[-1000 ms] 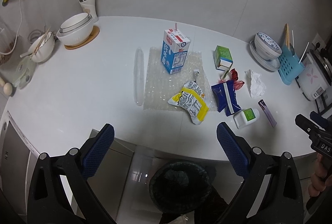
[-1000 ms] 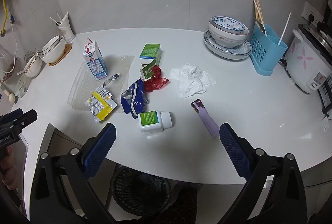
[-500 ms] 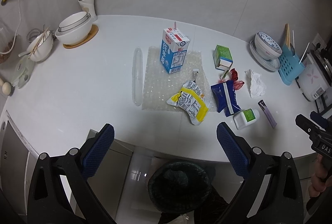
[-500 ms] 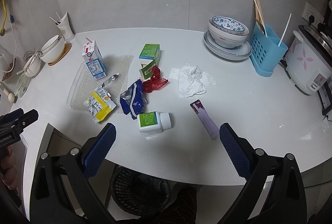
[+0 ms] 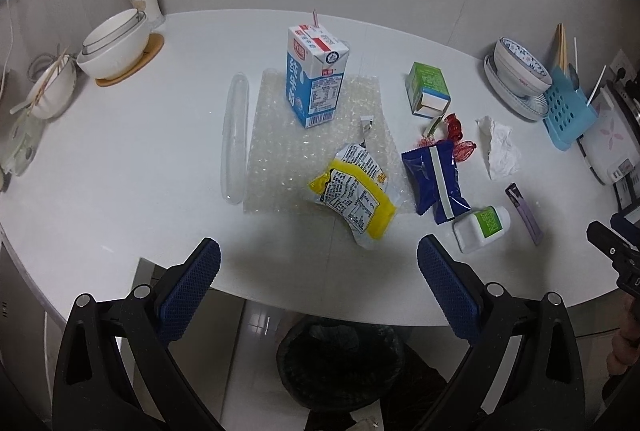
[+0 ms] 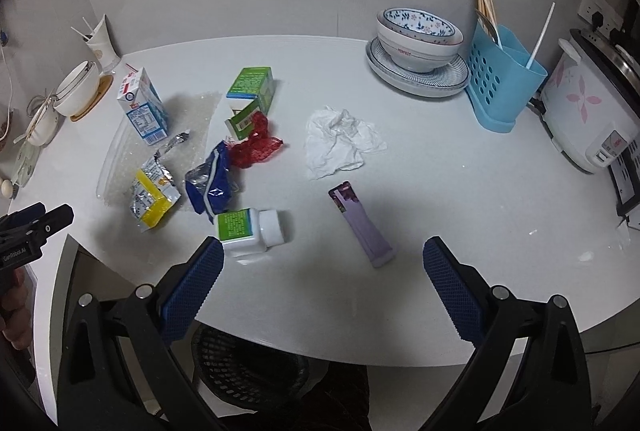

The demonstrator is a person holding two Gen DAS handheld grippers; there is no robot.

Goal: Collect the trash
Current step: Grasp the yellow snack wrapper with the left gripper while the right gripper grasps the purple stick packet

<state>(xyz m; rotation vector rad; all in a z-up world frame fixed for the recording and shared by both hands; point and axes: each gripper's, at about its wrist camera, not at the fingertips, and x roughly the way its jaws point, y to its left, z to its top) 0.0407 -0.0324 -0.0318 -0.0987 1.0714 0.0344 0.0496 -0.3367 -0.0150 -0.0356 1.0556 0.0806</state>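
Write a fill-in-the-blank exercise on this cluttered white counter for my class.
1. The blue-and-white milk carton stands upright on a sheet of ____ wrap.
2. The white pill bottle with a green label lies on its ____.
3. The black mesh waste bin sits ____ the counter's edge.

Missing words: bubble; side; below

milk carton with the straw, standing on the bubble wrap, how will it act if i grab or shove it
The milk carton stands tall and narrow on soft bubble wrap, so a push would probably tip it. The straw suggests it was opened, likely light; leftovers could spill. Its thin card walls may dent under a hard squeeze.
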